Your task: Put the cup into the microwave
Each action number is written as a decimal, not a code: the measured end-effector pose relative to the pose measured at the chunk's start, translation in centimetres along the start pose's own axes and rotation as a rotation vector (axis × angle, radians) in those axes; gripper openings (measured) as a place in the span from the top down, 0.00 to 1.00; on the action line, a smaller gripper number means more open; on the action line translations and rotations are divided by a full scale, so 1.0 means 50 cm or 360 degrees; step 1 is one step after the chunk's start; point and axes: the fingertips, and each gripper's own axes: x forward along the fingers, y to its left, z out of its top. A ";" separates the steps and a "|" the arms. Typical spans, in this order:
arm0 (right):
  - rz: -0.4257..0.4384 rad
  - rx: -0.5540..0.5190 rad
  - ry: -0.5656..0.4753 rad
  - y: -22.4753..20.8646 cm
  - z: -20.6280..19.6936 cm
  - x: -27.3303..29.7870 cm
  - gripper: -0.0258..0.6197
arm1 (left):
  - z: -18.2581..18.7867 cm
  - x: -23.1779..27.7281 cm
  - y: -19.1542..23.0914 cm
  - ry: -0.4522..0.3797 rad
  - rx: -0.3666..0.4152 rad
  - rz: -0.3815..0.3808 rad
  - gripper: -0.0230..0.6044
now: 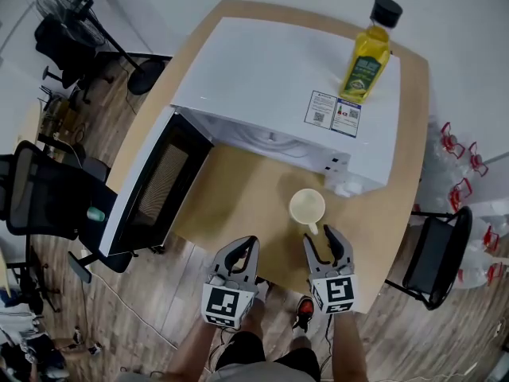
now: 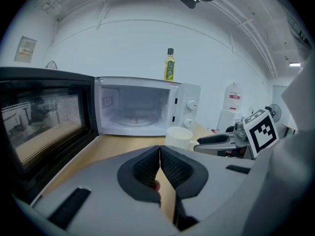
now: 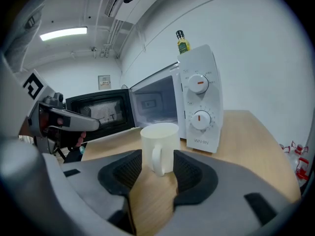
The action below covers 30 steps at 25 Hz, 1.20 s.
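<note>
A cream cup stands upright on the wooden table, in front of the white microwave, handle toward me. The microwave door hangs wide open to the left and the cavity is empty. My right gripper is open just behind the cup; the handle lies between its jaws with the pads apart from it. My left gripper hovers at the table's near edge, left of the cup, shut with nothing in it.
A yellow oil bottle stands on top of the microwave at its right end. Black office chairs and a fan stand on the floor at left. Another chair is close to the table's right edge.
</note>
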 end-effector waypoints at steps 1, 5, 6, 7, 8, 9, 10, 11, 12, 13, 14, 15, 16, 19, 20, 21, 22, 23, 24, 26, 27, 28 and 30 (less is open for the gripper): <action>-0.0012 0.0001 0.0004 -0.002 -0.004 0.004 0.67 | -0.003 0.002 0.001 0.0004 -0.0003 -0.0001 0.92; -0.0041 -0.0003 0.0024 -0.008 -0.015 0.021 0.67 | -0.012 0.009 0.005 0.0022 -0.0008 -0.0005 0.92; -0.0043 -0.0007 0.0028 -0.008 -0.017 0.026 0.67 | -0.015 0.011 0.007 0.0025 -0.0010 -0.0005 0.92; -0.0047 -0.0010 0.0031 -0.008 -0.019 0.029 0.67 | -0.019 0.012 0.008 0.0029 -0.0012 -0.0005 0.92; -0.0055 -0.0015 0.0034 -0.009 -0.021 0.032 0.69 | -0.021 0.013 0.010 0.0031 -0.0013 -0.0004 0.92; -0.0067 -0.0021 0.0036 -0.010 -0.022 0.034 0.71 | -0.022 0.013 0.013 0.0031 -0.0013 -0.0003 0.92; -0.0081 -0.0028 0.0039 -0.011 -0.023 0.035 0.75 | -0.023 0.013 0.015 0.0030 -0.0014 -0.0002 0.92; -0.0093 -0.0034 0.0041 -0.012 -0.023 0.036 0.80 | -0.022 0.013 0.018 0.0029 -0.0015 0.0002 0.92; -0.0102 -0.0039 0.0042 -0.012 -0.024 0.036 0.83 | -0.021 0.012 0.020 0.0028 -0.0015 0.0006 0.92; -0.0107 -0.0043 0.0042 -0.011 -0.024 0.036 0.86 | -0.020 0.011 0.023 0.0029 -0.0015 0.0010 0.92; -0.0111 -0.0050 0.0042 -0.011 -0.025 0.036 0.87 | -0.020 0.011 0.025 0.0031 -0.0015 0.0013 0.92; -0.0116 -0.0061 0.0044 -0.011 -0.025 0.035 0.87 | -0.020 0.010 0.027 0.0032 -0.0015 0.0017 0.92; -0.0122 -0.0072 0.0046 -0.011 -0.026 0.035 0.87 | -0.019 0.009 0.029 0.0032 -0.0016 0.0021 0.92; -0.0144 -0.0099 0.0049 -0.013 -0.026 0.035 0.88 | -0.019 0.008 0.034 0.0028 -0.0021 0.0032 0.92; -0.0148 -0.0105 0.0043 -0.013 -0.021 0.035 0.88 | -0.018 0.008 0.035 0.0027 -0.0021 0.0034 0.92; -0.0148 -0.0112 0.0033 -0.012 -0.014 0.035 0.88 | -0.017 0.008 0.036 0.0025 -0.0018 0.0036 0.92; -0.0146 -0.0119 0.0021 -0.010 -0.006 0.035 0.88 | -0.014 0.008 0.036 0.0022 -0.0015 0.0037 0.92; -0.0142 -0.0125 0.0012 -0.009 0.001 0.034 0.88 | -0.009 0.008 0.036 0.0018 -0.0013 0.0039 0.92; -0.0138 -0.0126 0.0007 -0.007 0.006 0.033 0.88 | -0.004 0.007 0.037 0.0012 -0.0012 0.0040 0.92; -0.0132 -0.0111 -0.0003 -0.004 0.014 0.031 0.88 | 0.007 0.004 0.038 0.0000 -0.0010 0.0044 0.92; -0.0129 -0.0097 -0.0011 -0.004 0.018 0.029 0.88 | 0.011 0.002 0.039 -0.0006 -0.0009 0.0046 0.92; -0.0126 -0.0084 -0.0020 -0.003 0.022 0.027 0.88 | 0.016 -0.001 0.039 -0.0012 -0.0007 0.0049 0.92; -0.0119 -0.0069 -0.0042 0.000 0.031 0.023 0.88 | 0.027 -0.009 0.042 -0.0023 -0.0004 0.0055 0.92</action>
